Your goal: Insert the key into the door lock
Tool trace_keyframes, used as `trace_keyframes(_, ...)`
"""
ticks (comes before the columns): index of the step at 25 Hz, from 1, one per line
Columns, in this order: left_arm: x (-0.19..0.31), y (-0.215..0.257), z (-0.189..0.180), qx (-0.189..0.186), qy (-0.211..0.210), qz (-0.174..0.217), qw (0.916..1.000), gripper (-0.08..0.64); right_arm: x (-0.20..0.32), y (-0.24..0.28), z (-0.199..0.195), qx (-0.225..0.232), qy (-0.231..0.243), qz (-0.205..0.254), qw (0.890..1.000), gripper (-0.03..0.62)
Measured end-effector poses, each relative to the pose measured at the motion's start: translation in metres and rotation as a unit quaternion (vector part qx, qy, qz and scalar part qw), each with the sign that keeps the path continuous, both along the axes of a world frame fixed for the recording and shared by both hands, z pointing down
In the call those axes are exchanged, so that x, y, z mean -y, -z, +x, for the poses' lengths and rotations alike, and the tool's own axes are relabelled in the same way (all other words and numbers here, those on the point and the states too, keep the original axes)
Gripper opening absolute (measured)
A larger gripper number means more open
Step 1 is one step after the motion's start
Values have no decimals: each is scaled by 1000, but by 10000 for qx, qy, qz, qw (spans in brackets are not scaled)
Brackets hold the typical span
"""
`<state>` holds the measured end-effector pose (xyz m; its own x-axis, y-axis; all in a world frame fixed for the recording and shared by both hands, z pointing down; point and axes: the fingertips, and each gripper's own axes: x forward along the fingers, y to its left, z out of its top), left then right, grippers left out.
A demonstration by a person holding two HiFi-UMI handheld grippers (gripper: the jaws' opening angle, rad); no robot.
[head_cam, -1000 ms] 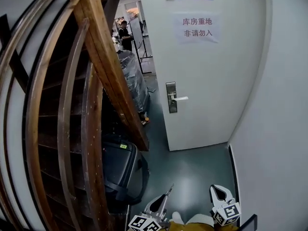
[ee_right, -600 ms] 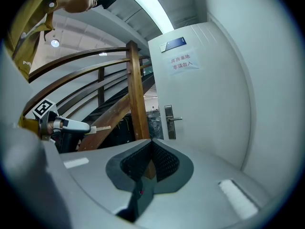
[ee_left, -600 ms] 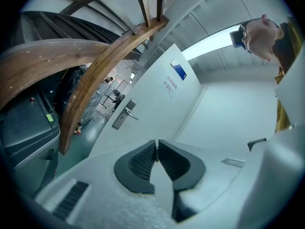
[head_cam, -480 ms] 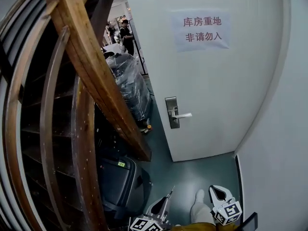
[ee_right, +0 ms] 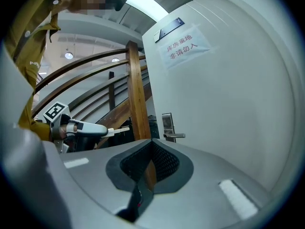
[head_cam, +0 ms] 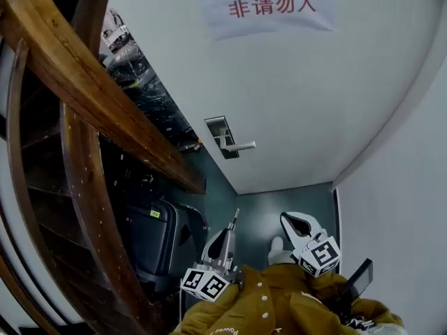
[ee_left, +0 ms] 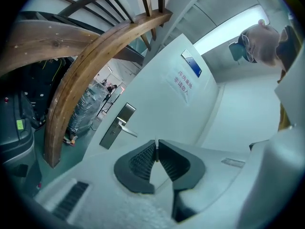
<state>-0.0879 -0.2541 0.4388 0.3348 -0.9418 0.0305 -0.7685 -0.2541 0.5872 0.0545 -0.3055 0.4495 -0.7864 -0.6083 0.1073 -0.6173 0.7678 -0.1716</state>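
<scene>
The white door (head_cam: 300, 96) carries a steel lock plate (head_cam: 221, 135) with a lever handle (head_cam: 242, 146). My left gripper (head_cam: 231, 230) is shut on a thin key (head_cam: 235, 219) that sticks out forward towards the door, still well short of it. The left gripper view shows the key (ee_left: 156, 151) edge-on between the jaws, with the lock plate (ee_left: 116, 126) ahead and to the left. My right gripper (head_cam: 286, 219) is shut with nothing in it, beside the left one. From the right gripper view the left gripper (ee_right: 113, 130), the key (ee_right: 120, 129) and the lock plate (ee_right: 167, 122) are visible.
A wooden stair stringer (head_cam: 105, 110) slants down close on the left. A black case (head_cam: 157, 239) stands under it, with plastic-wrapped goods (head_cam: 143, 93) behind. A paper notice (head_cam: 269, 2) hangs on the door. A white wall (head_cam: 398, 187) closes the right side.
Both grippers have moved forward towards the door with the key still held. The lock plate and handle are nearer and larger, and the notice has slid to the top edge.
</scene>
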Motion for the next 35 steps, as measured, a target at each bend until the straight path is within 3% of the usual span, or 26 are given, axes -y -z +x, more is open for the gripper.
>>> trace_keyframes(7, 41, -15, 2, -233, 218, -269, 9991, 28, 37, -10, -2, 31, 238, -156, 9996, 6)
trace_keyframes(12, 81, -50, -21, -1410, 550, -293, 9880, 28, 65, -13, -5, 73, 209, -220, 9995, 6)
trace_keyframes(14, 104, -76, -36, -1709, 717, -433, 9817, 28, 80, -10, -6, 94, 132, -165, 9997, 5)
trace_keyframes(17, 128, -117, -60, -2108, 1127, -948, 9664, 28, 89, -4, -10, 104, 17, -114, 9999, 6)
trace_keyframes(20, 165, -124, -58, -3135, 1087, -707, 9407, 28, 93, -5, -11, -49, -20, -106, 9999, 6)
trace_keyframes(22, 188, -131, -61, -3546, 1111, -575, 9266, 28, 100, -8, -12, -122, -63, -118, 9998, 6)
trace_keyframes(28, 230, -166, -74, -4114, 1345, -661, 8991, 28, 111, -12, -7, -201, -291, -188, 9992, 6)
trace_keyframes(35, 258, -178, -77, -4387, 1511, -652, 8834, 28, 122, -22, -8, -277, -382, -328, 9983, 6)
